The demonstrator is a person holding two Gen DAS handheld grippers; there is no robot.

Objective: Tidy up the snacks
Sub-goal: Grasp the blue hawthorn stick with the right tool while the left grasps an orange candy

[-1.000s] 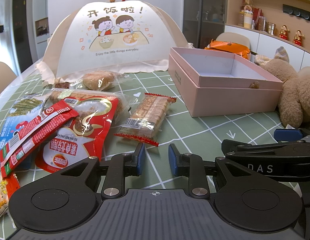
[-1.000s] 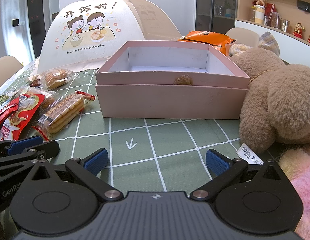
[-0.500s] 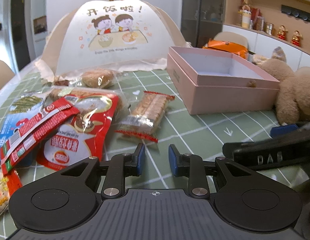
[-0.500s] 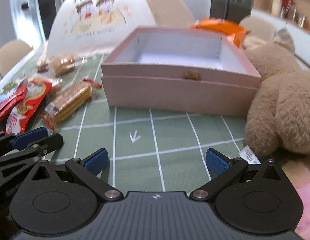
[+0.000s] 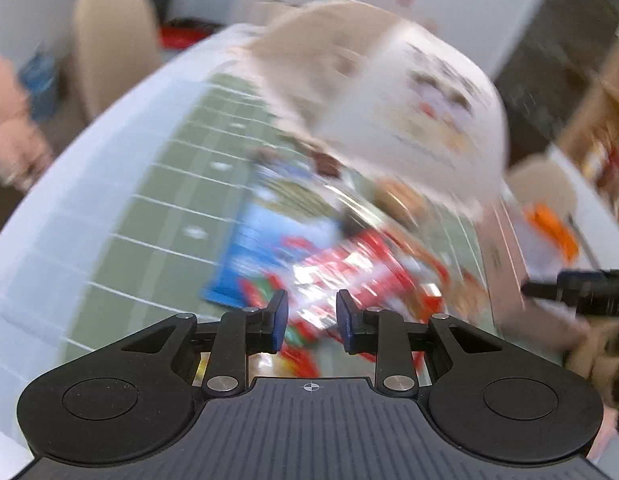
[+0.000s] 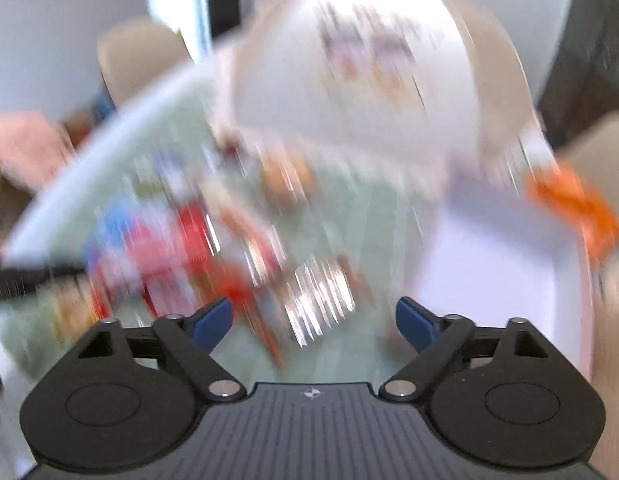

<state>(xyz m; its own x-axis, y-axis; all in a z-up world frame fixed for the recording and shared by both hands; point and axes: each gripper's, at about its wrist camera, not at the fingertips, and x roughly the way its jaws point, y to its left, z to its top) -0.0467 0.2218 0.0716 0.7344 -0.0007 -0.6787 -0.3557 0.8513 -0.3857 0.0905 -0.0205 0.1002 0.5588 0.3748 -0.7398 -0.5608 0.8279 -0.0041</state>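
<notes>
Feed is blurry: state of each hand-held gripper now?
Left hand-held gripper: narrow gap, nothing held.
Right hand-held gripper: open, jaws closing, nothing between them.

Black ribbed gripper [image 5: 311,316] bodies, blue fingertip pads [image 6: 211,317] — silver pivot screws

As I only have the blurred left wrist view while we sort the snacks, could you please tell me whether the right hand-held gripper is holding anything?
Observer: No. The right hand-held gripper has its jaws wide apart, now closing, with nothing between them.
Operator: What lies just ahead of it?
Observer: A shiny clear-wrapped biscuit packet, untouched on the green checked tablecloth.
Operator: Is anything inside the pink cardboard box yet?
Observer: Its pale floor looks bare, though the picture is blurred.
</notes>
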